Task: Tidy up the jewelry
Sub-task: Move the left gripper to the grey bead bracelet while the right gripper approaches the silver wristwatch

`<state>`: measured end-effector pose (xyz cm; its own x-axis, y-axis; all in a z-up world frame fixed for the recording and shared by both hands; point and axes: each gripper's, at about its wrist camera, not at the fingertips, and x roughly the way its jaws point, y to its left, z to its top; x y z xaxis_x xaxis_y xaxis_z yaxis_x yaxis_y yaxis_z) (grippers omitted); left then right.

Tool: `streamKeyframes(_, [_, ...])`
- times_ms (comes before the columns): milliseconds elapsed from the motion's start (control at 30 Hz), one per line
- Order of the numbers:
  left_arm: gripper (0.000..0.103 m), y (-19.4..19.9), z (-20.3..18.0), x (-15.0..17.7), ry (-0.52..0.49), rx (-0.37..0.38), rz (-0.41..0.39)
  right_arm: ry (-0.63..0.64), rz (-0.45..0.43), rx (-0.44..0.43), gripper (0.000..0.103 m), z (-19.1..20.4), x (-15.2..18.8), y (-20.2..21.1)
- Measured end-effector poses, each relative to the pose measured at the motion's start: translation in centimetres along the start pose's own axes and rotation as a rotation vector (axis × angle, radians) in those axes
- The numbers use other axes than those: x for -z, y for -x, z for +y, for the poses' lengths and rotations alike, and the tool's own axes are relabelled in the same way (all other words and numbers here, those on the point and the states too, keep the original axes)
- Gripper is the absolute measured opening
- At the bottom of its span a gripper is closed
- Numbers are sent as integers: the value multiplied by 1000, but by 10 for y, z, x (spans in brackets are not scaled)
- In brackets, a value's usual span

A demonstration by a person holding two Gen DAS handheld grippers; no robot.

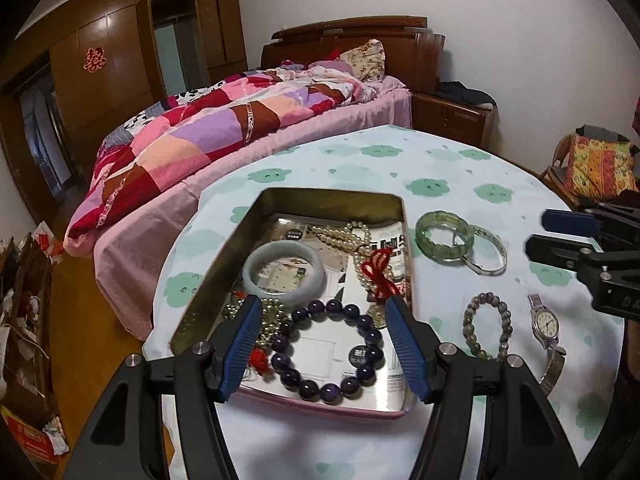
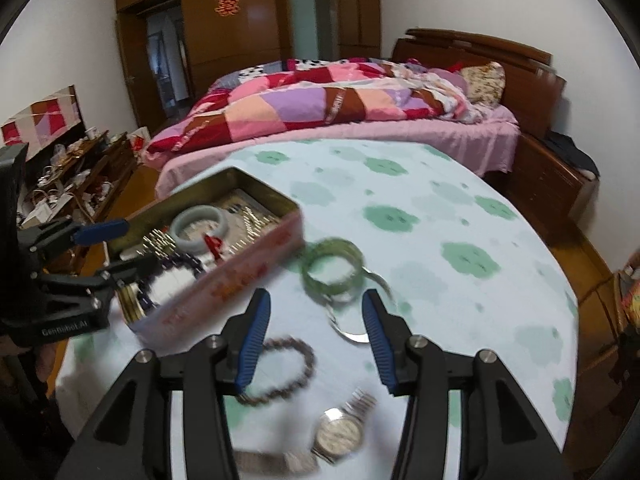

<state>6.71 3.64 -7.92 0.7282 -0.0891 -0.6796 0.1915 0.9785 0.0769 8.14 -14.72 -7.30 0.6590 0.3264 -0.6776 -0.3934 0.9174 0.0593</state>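
Left wrist view puts your left gripper [image 1: 322,322] over the near end of the metal tin [image 1: 224,264], its blue pads spread wide with nothing pressed between them; the dark purple bead bracelet [image 1: 328,350] lies on the tin's shiny floor in the gap between the fingers, touched by neither pad as far as you can see. Further back in the tin you have a pale jade bangle [image 1: 284,278], a pearl necklace [image 1: 352,240] and a red knotted cord [image 1: 380,272], with some gold-coloured pieces half hidden behind the left finger. Out on the cloud-print tablecloth [image 1: 440,160], just right of the tin, sit a green bangle [image 1: 444,237] overlapping a thin silver bangle [image 1: 490,256], and nearer to you a grey bead bracelet [image 1: 487,330] beside a wristwatch [image 1: 547,330]. Your right gripper [image 1: 540,234] reaches in from the right edge, above the cloth near the silver bangle. Right wrist view, which is blurred, shows your right gripper [image 2: 316,338] unclenched and empty, hanging over the cloth with the grey bead bracelet [image 2: 280,372] under its left finger, the watch [image 2: 340,434] close below, and the green bangle [image 2: 332,270] ahead beside the tin's pink printed side wall [image 2: 240,280].
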Motion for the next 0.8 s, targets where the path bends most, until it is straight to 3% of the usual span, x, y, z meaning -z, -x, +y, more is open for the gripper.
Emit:
streamKeyframes(233, [64, 1, -10, 4, 1, -13, -17, -65, 65, 60, 54, -23, 36, 7])
streamKeyframes(567, [64, 5, -19, 7, 6, 19, -22, -45, 129, 29, 59, -11, 70, 17])
streamKeyframes(800, [64, 6, -30, 10, -11, 47, -16, -84, 149, 42, 61, -24, 80, 19])
